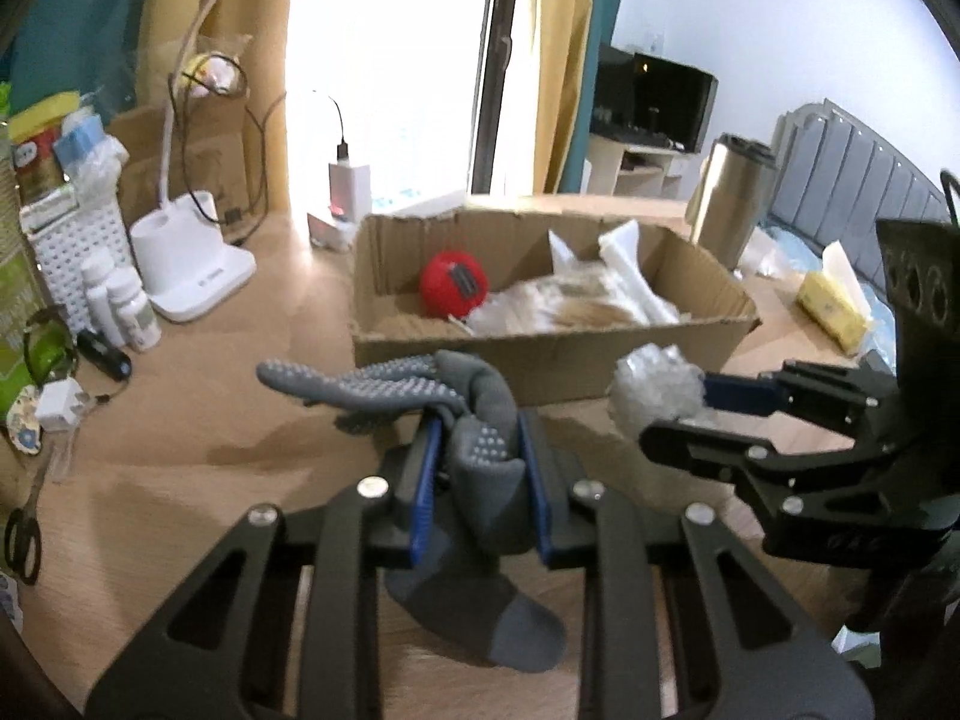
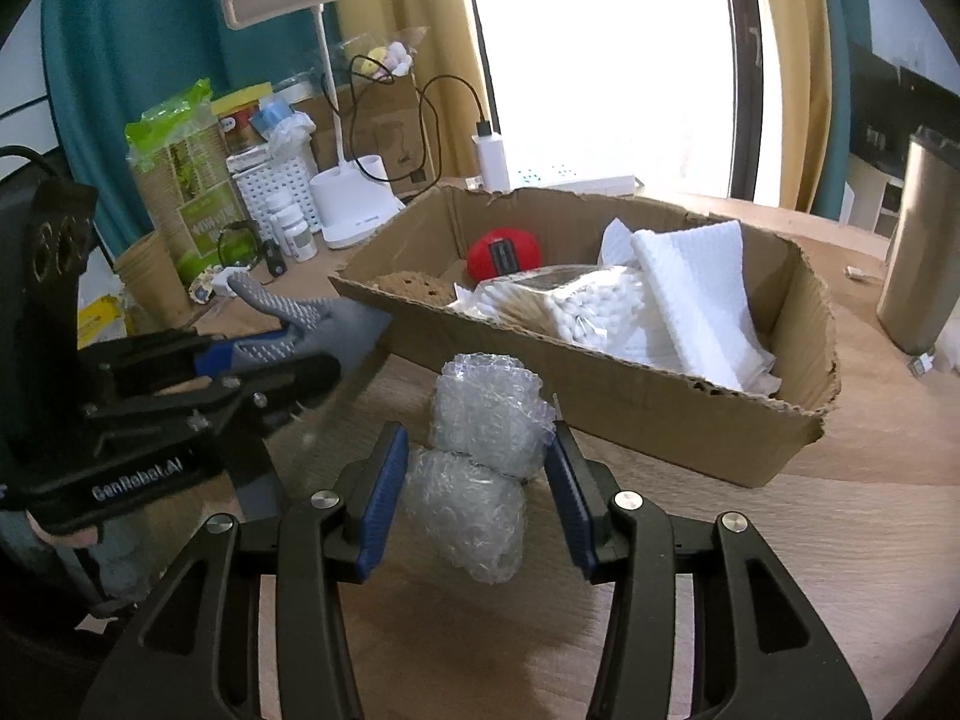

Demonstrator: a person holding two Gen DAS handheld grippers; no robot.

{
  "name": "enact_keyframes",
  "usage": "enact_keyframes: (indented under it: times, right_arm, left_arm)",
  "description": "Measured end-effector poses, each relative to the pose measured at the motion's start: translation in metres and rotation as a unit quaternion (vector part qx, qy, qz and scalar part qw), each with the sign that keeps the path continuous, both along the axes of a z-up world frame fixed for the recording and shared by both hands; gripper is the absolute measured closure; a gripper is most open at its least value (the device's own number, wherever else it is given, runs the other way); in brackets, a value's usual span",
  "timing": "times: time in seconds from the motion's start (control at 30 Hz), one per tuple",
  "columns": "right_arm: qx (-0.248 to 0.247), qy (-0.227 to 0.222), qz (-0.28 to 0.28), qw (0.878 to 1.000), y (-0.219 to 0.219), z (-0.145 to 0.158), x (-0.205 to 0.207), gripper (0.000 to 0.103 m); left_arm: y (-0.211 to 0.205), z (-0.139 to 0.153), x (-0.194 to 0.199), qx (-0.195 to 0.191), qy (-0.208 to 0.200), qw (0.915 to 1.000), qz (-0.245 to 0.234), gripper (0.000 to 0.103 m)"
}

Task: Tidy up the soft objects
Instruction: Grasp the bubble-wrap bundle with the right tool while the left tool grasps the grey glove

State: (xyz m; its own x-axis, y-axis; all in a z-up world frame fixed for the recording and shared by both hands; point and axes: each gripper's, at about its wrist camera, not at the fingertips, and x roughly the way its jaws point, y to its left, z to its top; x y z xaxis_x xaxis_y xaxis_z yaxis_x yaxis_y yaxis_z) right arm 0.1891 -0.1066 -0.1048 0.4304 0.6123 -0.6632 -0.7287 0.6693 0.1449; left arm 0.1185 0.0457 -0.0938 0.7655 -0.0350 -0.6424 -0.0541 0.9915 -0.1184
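While both loads hang short of the cardboard box (image 2: pixel 600 414), left gripper (image 1: pixel 477 468) is clenched on the grey dotted glove (image 1: pixel 480 420), fingers trailing loose; right gripper (image 2: pixel 474 468) pinches the bubble wrap wad (image 2: pixel 480 438). Best lift each clear of the near wall, then release over bare floor beside the red ball (image 2: pixel 504 252).

— Where do the cameras sit?
— One rides each tool, tilted down across the bench (image 1: pixel 180 420), close in.
— What do both catch?
— The cardboard box (image 1: pixel 540 354) and window (image 2: pixel 600 60).
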Motion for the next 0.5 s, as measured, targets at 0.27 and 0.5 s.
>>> enact_keyframes:
  times: [0.27,0.5]
  right_arm:
    - [0.001,-0.017,0.001,1.000,-0.005,0.009,-0.010,0.054]
    - [0.008,-0.031,-0.005,0.999,-0.012,0.020,-0.016,0.054]
  left_arm:
    - [0.008,0.010,-0.014,-0.009,-0.016,0.9998,0.011,0.077]
    - [0.008,0.021,-0.025,-0.018,-0.032,0.9993,0.009,0.077]
